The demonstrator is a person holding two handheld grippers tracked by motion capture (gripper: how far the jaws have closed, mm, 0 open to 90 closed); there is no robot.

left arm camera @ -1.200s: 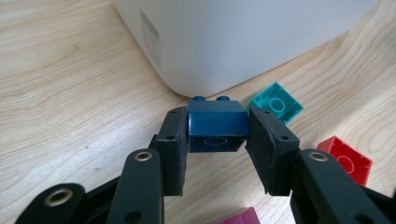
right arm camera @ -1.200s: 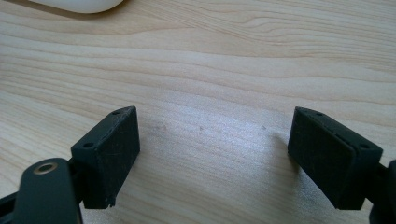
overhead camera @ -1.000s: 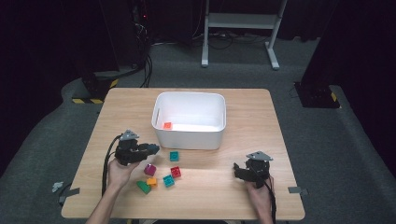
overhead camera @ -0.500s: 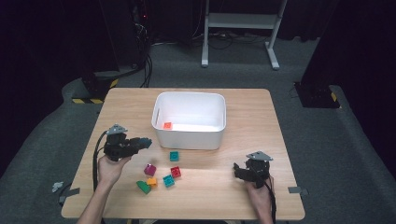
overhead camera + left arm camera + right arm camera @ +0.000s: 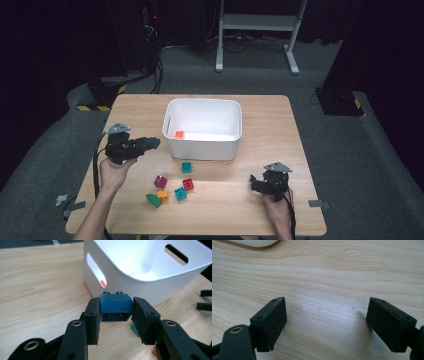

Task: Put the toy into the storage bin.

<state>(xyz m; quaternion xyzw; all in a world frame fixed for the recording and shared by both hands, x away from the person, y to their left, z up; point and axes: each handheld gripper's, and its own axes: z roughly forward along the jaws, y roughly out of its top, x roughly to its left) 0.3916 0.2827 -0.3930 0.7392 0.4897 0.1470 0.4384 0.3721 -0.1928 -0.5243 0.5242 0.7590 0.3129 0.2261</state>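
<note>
My left gripper is shut on a dark blue brick, held above the table just left of the white bin. The brick's two studs face up between the pads. An orange brick lies inside the bin, also glimpsed through the bin's handle slot. My right gripper rests at the front right of the table, jaws wide open over bare wood. Loose bricks lie between the grippers: teal, red, magenta, orange, green and another teal.
The wooden table stands on grey carpet. A white metal stand and dark cabinets with cables sit beyond the far edge. Tape marks lie at the table's front corners.
My left gripper has lifted away from the brick cluster and moved left and back toward the bin's left side, carrying the blue brick. The right gripper has stayed still.
</note>
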